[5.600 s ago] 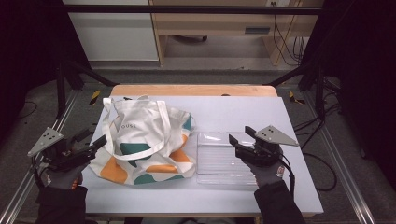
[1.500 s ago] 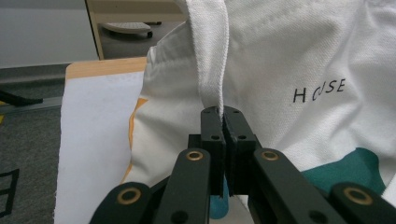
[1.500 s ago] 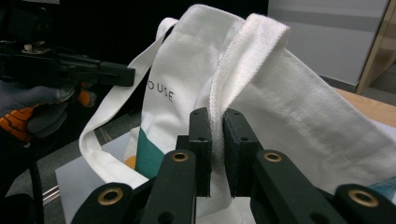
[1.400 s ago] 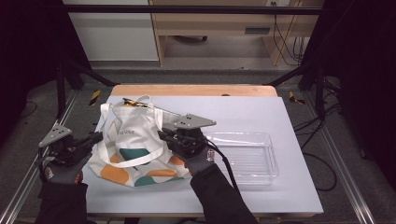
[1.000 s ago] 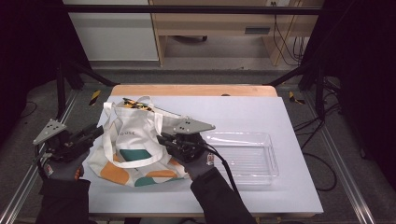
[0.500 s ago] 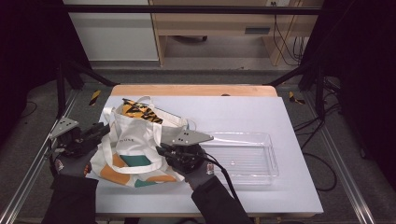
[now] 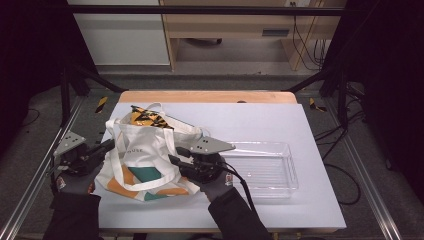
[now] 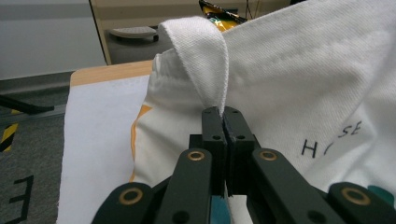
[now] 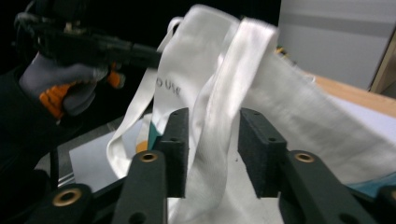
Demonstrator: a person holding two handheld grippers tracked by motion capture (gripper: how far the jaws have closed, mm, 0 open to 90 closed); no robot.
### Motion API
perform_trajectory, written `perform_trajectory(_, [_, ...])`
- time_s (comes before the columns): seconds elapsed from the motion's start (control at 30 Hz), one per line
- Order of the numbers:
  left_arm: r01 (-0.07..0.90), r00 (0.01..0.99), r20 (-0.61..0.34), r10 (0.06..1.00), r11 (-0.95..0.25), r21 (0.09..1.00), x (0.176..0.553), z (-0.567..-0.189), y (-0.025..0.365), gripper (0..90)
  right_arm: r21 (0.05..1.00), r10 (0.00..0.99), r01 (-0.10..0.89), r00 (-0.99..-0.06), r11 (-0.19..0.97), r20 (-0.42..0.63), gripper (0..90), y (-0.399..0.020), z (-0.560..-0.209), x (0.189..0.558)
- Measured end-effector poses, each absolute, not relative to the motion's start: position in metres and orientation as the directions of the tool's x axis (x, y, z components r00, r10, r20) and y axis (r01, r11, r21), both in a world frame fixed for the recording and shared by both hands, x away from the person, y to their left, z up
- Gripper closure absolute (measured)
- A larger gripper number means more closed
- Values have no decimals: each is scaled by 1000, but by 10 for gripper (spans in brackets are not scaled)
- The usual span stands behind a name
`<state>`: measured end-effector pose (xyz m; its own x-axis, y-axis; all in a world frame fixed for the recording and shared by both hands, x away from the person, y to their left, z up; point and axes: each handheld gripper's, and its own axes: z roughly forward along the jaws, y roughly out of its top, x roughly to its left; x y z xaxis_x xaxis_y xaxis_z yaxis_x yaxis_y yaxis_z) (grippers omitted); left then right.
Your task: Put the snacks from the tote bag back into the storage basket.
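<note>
At the left edge of the white table, the left gripper has its jaws pressed together on a white strap of the tote bag; they have just been closing, and in the left gripper view the strap loops up out of the meeting pads. The bag, white cloth with orange and teal patches, sits on the left half of the table with its mouth lifted open, and a yellow and black packet pokes out at its far side. Next comes the right gripper, low at the bag's near right corner. Its jaws stand apart and have just been opening; in the right gripper view the other strap hangs loose between the pads. To the right of that hand, a clear plastic tray lies flat on the table, just beside the bag.
</note>
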<state>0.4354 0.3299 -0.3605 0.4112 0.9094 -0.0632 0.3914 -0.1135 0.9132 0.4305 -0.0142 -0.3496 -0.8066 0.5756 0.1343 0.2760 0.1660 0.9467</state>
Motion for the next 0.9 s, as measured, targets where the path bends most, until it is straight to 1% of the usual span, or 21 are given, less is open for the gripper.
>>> perform_trajectory(0.1, [392, 416, -62, 907, -117, 913, 433, -361, 331, 883, 955, 587, 256, -800, 149, 123, 564, -17, -342, 432])
perform_trajectory(0.13, [391, 418, -60, 907, -120, 912, 432, -362, 331, 883, 961, 601, 234, -793, 145, 103, 527, -18, -338, 435])
perform_trajectory(0.17, [391, 419, -60, 906, -121, 912, 431, -361, 330, 883, 961, 601, 234, -793, 145, 103, 527, -18, -338, 435])
perform_trajectory(0.27, [386, 426, -55, 903, -127, 914, 429, -361, 330, 883, 965, 623, 222, -778, 140, 88, 452, -19, -333, 441])
perform_trajectory(0.4, [385, 428, -49, 902, -133, 913, 428, -361, 329, 883, 964, 640, 224, -764, 144, 82, 424, -18, -330, 452])
perform_trajectory(0.43, [385, 429, -48, 902, -135, 913, 428, -361, 329, 883, 963, 635, 221, -768, 152, 76, 402, -14, -331, 457])
perform_trajectory(0.57, [389, 435, -46, 899, -142, 910, 426, -361, 328, 883, 962, 632, 217, -772, 168, 63, 368, -6, -331, 464])
perform_trajectory(0.67, [391, 436, -48, 899, -141, 909, 425, -362, 329, 883, 961, 619, 218, -782, 173, 66, 366, 1, -331, 468])
perform_trajectory(0.7, [393, 438, -48, 898, -143, 909, 425, -362, 330, 883, 959, 616, 220, -785, 179, 65, 375, 3, -332, 469])
perform_trajectory(0.73, [392, 438, -51, 898, -140, 909, 425, -362, 331, 883, 952, 609, 233, -790, 198, 66, 404, 8, -334, 470])
perform_trajectory(0.77, [392, 437, -51, 898, -139, 909, 425, -362, 331, 883, 952, 609, 233, -790, 198, 66, 404, 8, -334, 470])
perform_trajectory(0.8, [392, 438, -52, 898, -138, 909, 425, -362, 331, 883, 951, 608, 231, -791, 206, 60, 429, 9, -335, 470])
perform_trajectory(0.9, [394, 440, -53, 896, -139, 908, 425, -362, 331, 883, 942, 623, 228, -782, 247, 26, 558, 11, -336, 467])
